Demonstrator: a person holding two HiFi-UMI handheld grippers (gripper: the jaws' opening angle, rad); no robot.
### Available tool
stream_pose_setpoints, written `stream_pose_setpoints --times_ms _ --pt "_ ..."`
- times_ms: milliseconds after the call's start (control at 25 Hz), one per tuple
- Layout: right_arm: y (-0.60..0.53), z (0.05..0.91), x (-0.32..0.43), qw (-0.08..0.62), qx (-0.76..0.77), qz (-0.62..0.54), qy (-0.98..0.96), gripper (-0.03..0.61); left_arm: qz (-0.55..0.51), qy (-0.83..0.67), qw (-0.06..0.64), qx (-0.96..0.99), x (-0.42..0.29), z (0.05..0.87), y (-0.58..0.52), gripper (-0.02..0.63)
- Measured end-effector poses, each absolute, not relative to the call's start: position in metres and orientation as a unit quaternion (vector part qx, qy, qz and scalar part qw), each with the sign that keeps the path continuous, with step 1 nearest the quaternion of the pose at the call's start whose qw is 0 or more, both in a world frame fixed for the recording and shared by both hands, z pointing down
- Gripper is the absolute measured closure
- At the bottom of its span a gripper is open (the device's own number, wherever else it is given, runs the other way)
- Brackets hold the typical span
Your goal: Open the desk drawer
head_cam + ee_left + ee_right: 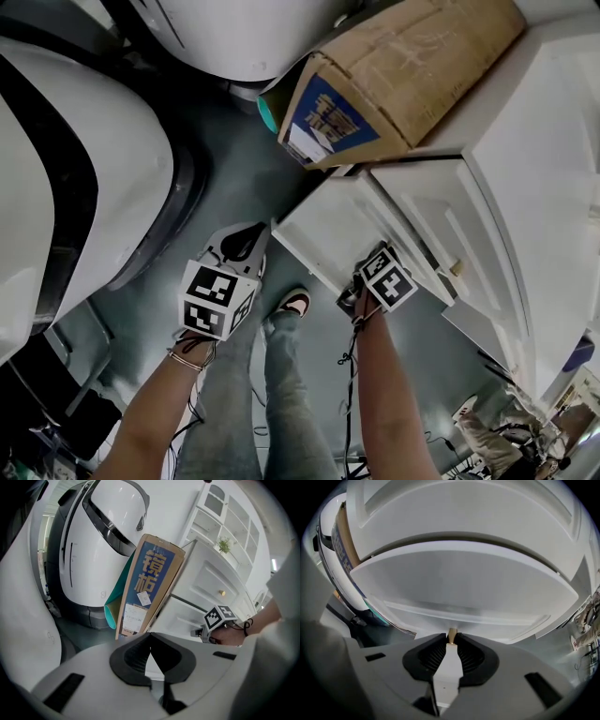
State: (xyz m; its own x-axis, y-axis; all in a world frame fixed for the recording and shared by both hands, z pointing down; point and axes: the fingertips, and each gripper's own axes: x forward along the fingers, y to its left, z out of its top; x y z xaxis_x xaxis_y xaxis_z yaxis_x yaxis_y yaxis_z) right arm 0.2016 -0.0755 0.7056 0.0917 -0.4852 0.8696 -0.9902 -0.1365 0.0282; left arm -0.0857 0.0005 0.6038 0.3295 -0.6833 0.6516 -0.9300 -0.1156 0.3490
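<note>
While my right gripper (pixel 452 641) pinches the small brass knob (pixel 452 633) of the white desk drawer (pixel 459 583) on the right, my left gripper (pixel 150 639) hangs closed, empty. The drawer is rigid and probably light, its knob slippery.

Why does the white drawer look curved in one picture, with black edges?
Right gripper view: wide-angle lens bows the drawer front and darkens the corners; the gripped knob looks soft. Left gripper view: same dark rim, cardboard box sharp. Head view: soft, even light.
</note>
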Motion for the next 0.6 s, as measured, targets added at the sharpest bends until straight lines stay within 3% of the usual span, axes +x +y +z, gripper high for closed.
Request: stream_pose_setpoints --times_ms 600 --pt "-0.030 0.707 0.188 0.350 0.641 0.381 -0.567 0.495 0.156 -0.564 0.372 0.721 -0.080 0.600 0.030 0.595"
